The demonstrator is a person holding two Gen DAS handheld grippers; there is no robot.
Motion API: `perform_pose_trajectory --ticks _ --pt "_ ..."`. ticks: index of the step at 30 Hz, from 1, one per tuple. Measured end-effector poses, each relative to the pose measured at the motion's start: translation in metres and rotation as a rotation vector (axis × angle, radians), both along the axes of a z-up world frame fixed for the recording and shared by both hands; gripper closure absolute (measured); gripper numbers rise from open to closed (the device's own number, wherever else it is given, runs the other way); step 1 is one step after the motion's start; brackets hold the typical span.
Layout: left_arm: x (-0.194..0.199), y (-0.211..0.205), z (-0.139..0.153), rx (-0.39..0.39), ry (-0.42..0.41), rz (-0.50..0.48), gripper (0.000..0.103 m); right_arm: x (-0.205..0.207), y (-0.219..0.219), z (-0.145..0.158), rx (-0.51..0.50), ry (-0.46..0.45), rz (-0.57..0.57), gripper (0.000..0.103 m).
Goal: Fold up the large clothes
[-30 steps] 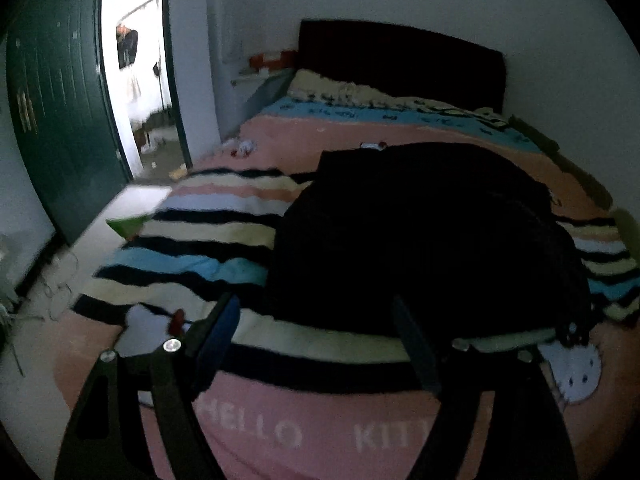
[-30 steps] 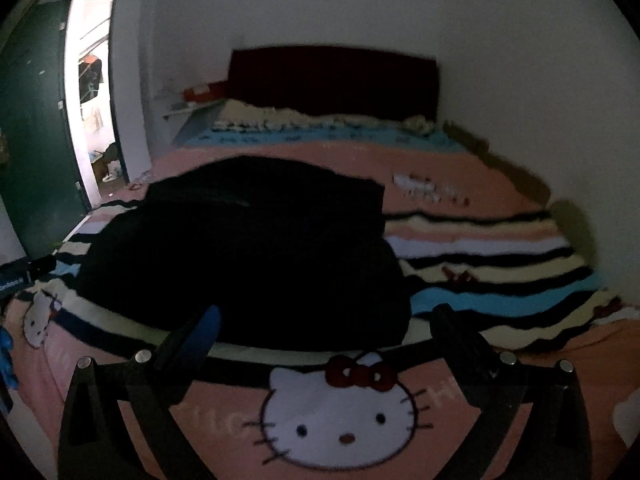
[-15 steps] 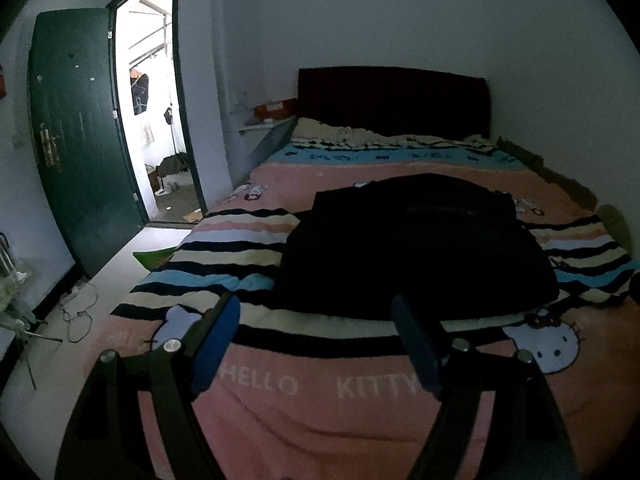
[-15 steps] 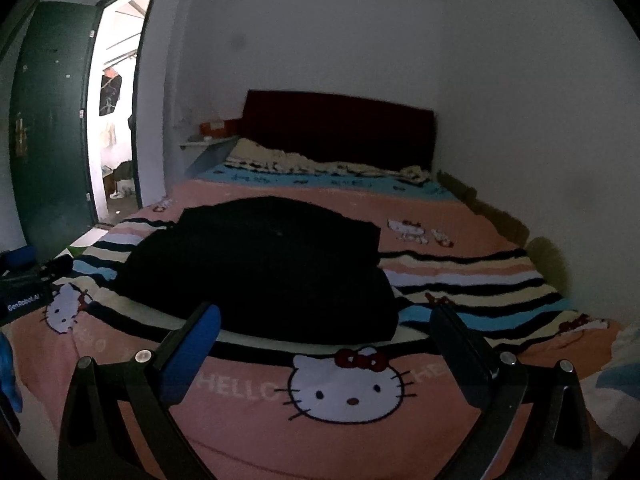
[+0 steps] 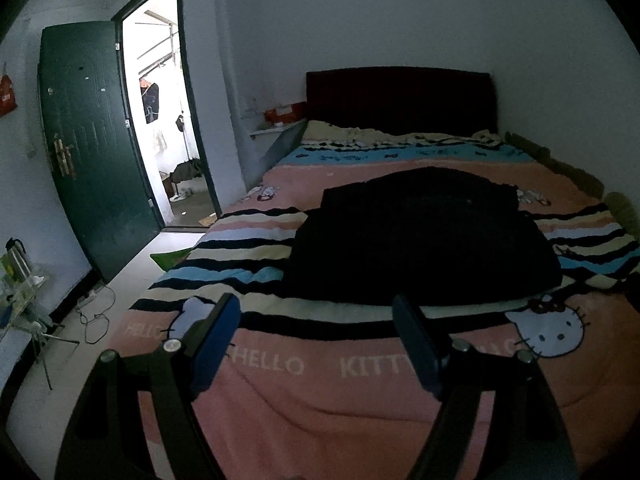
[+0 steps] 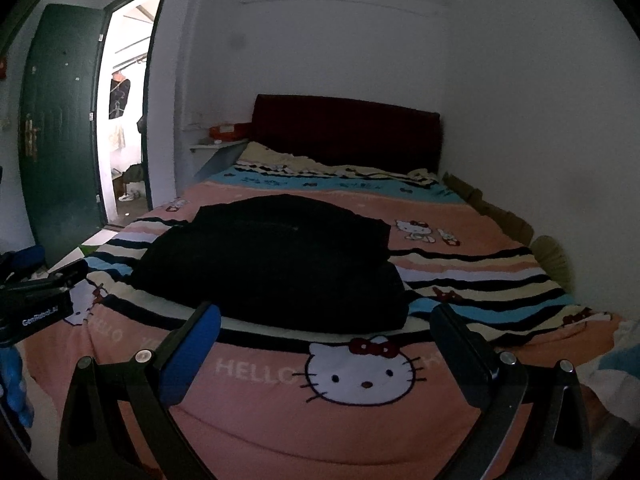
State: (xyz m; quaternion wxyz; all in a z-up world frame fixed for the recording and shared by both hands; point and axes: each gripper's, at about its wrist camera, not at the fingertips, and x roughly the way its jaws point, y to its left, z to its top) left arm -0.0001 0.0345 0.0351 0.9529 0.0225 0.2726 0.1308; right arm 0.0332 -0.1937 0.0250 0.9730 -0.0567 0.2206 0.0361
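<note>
A large black garment (image 5: 420, 240) lies folded in a thick block on the striped Hello Kitty blanket in the middle of the bed; it also shows in the right wrist view (image 6: 276, 268). My left gripper (image 5: 316, 320) is open and empty, held back over the foot of the bed, well short of the garment. My right gripper (image 6: 324, 328) is open and empty too, also over the foot of the bed, short of the garment's near edge. The left gripper's body (image 6: 36, 304) shows at the left edge of the right wrist view.
The bed (image 5: 320, 408) fills the room up to the right wall, with a dark red headboard (image 5: 400, 96) at the far end. A green door (image 5: 88, 168) stands open at the left. A small side table with bottles (image 5: 16, 280) and floor cables (image 5: 96, 312) lie at the left.
Both grippers have pulled back and up from the garment, so the garment looks smaller and farther away. The garment itself has not moved.
</note>
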Motion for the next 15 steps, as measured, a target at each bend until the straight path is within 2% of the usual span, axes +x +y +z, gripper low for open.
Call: perform_pose_trajectory --ticks 15 --pt "0.006 0.005 -0.015 -0.011 0.027 0.006 0.026 0.005 -0.005 -0.005 0.007 -0.001 -0.007 0.001"
